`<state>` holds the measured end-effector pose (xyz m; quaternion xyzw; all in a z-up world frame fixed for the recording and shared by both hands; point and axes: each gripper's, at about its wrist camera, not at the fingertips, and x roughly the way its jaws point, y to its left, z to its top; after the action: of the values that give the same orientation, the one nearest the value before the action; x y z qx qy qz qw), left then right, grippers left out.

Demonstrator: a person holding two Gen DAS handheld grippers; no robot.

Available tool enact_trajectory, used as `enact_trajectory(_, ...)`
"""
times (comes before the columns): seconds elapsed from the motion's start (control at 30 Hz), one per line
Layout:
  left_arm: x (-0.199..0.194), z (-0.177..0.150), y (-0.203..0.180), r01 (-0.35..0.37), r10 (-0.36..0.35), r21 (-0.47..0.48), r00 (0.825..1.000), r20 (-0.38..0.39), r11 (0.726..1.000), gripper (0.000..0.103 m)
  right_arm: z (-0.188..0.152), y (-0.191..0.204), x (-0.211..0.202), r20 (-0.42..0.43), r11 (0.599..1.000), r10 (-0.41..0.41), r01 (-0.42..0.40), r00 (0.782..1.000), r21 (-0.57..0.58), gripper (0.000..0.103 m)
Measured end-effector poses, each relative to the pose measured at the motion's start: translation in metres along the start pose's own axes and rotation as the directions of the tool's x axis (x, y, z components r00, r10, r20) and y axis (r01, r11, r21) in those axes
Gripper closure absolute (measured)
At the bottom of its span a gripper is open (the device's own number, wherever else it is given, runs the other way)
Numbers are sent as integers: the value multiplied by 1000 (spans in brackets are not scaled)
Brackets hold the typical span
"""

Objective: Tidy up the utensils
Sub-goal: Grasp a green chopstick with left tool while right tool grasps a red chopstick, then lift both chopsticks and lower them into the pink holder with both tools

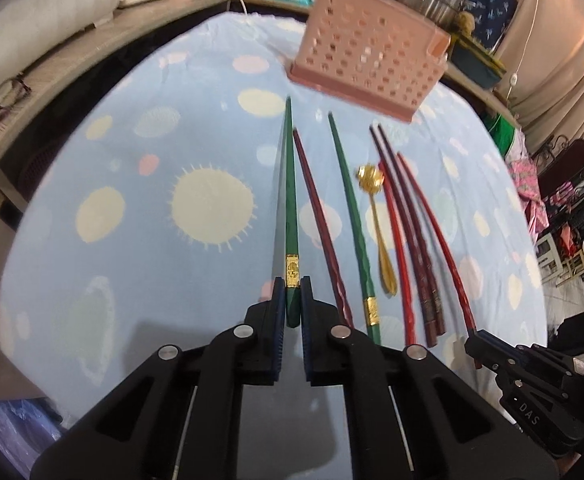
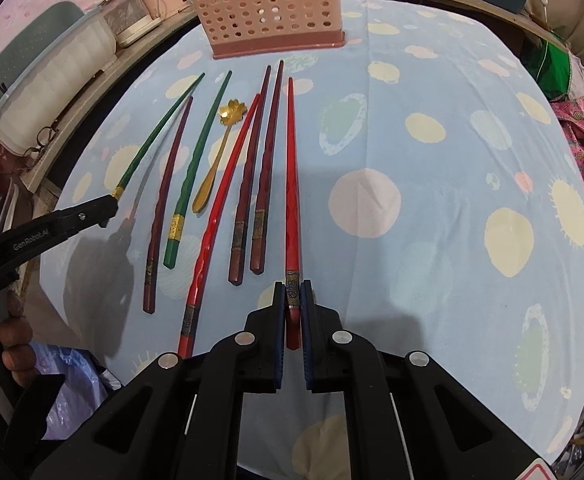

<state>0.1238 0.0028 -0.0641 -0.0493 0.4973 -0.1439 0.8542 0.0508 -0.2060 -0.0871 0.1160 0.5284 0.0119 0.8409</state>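
- Chopsticks lie in a row on my tabletop [image 2: 452, 128], a gold spoon [image 1: 380, 224] among them, before the pink basket [image 2: 267, 12].
- My left claw [image 1: 292, 300] is clamped on a green chopstick [image 1: 289, 184].
- My right claw [image 2: 293, 304] is pinched tight on a red chopstick [image 2: 292, 184].

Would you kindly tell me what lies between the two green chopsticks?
One dark maroon chopstick lies between the held green chopstick and the other green chopstick, in both views.

Table cover: pale blue cloth [image 2: 432, 128] printed with cream suns and planets
Ledge: grey shelf [image 1: 91, 46] behind
Right: beige curtain [image 1: 564, 40]
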Motion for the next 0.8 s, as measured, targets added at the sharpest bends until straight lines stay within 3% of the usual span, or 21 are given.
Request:
enact_trajectory(0.33, -71, 40, -4, 29, -28, -4, 982, 185, 1000, 96, 30, -5, -66, 168, 999, 33, -37, 985, 22, 96)
enact_trajectory(0.57, -102, 81, -13, 23, -25, 10, 957, 288, 1000, 96, 70, -14, -110, 302, 999, 31, -41, 953, 28, 96)
enact_trajectory(0.8, -109, 119, -18, 14, -16, 10, 940, 342, 1000, 96, 108, -23, -132, 376, 997, 44, -62, 926, 38, 96)
